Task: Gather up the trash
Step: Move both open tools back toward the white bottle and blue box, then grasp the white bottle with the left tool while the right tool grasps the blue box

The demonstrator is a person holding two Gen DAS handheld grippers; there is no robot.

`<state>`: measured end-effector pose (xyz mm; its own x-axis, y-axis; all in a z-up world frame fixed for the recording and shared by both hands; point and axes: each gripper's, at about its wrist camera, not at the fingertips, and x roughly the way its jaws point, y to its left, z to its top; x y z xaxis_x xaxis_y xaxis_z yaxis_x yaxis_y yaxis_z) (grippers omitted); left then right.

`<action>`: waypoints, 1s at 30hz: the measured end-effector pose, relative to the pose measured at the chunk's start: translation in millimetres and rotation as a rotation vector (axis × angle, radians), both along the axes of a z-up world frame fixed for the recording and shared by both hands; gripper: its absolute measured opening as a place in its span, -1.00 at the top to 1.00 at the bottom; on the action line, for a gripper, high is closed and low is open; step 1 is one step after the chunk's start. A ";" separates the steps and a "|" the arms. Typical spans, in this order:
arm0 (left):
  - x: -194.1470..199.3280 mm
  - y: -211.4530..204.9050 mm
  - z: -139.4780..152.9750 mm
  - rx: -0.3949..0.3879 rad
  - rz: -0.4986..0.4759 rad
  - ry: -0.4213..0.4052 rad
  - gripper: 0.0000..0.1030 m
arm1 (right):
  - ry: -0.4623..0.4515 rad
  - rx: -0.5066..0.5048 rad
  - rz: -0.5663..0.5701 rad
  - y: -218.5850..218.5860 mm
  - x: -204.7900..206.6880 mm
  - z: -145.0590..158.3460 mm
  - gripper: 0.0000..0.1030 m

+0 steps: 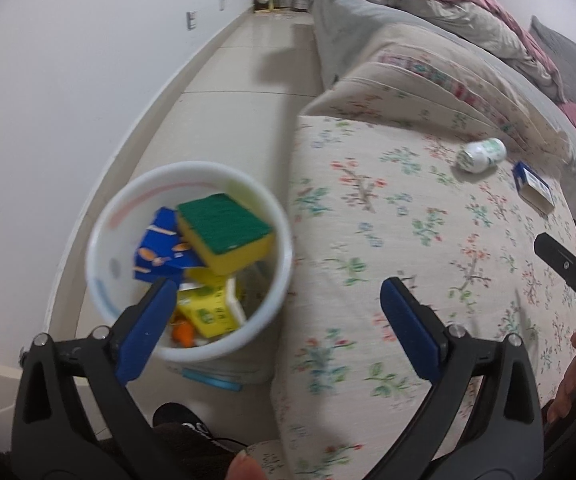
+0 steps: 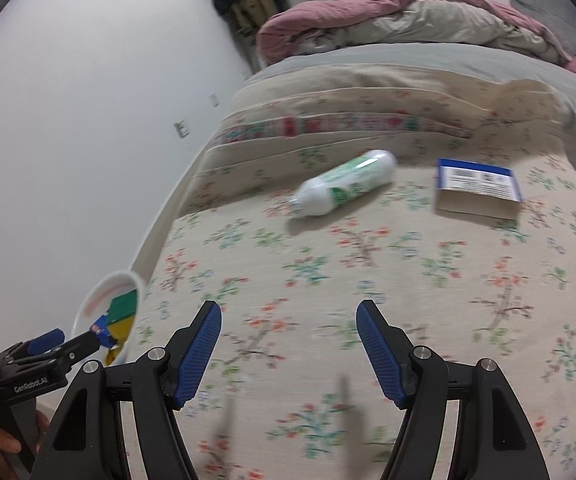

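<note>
- While both tools hang empty, the left gripper [image 1: 278, 312] is spread wide at the bottom of its view, one finger over the bin [image 1: 104, 240], the other over the bed [image 1: 367, 216]; that wide spread suits a tool with nothing left to carry.
- Low in the right wrist view, the right gripper [image 2: 289, 344] is likewise released and holds nothing, aimed up the bed toward what is left, probably ready for the next pick.
- Inside the bin at lower left of the left view: a sponge [image 1: 224, 232] on top, a blue wrapper [image 1: 160, 252] and a yellow carton [image 1: 208, 308] beneath.
- Trash not yet collected: a bottle [image 2: 343, 188] on its side at upper centre of the right view, and a box [image 2: 477, 190] lying flat, just right of it and apart.
- Nothing lies on the bedspread between right gripper and bottle.
- At the left of both views the bed edge drops to the floor, with the bin tight against it; a round bottle could roll that way if nudged.
</note>
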<state>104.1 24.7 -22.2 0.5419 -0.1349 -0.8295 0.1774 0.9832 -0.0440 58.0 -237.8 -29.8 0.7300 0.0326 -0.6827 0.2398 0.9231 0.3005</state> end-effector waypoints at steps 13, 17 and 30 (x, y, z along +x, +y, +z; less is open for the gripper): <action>-2.2 -81.4 3.9 0.024 -0.160 -0.008 -0.97 | 0.034 -0.048 -0.206 -83.5 -31.4 -5.8 -0.40; 6.0 -104.1 2.1 0.033 -0.205 -0.003 -0.97 | 0.046 -0.056 -0.228 -105.8 -29.9 -6.1 -0.40; 66.1 -167.6 -5.3 0.043 -0.425 0.016 -0.97 | 0.110 -0.147 0.047 -175.5 29.5 -4.2 -0.47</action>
<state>170.2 -142.9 -27.5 0.4326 -0.3085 -0.8471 0.5667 0.8239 -0.0106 87.5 -413.4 -34.0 0.6509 -0.0413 -0.7580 0.2193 0.9662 0.1357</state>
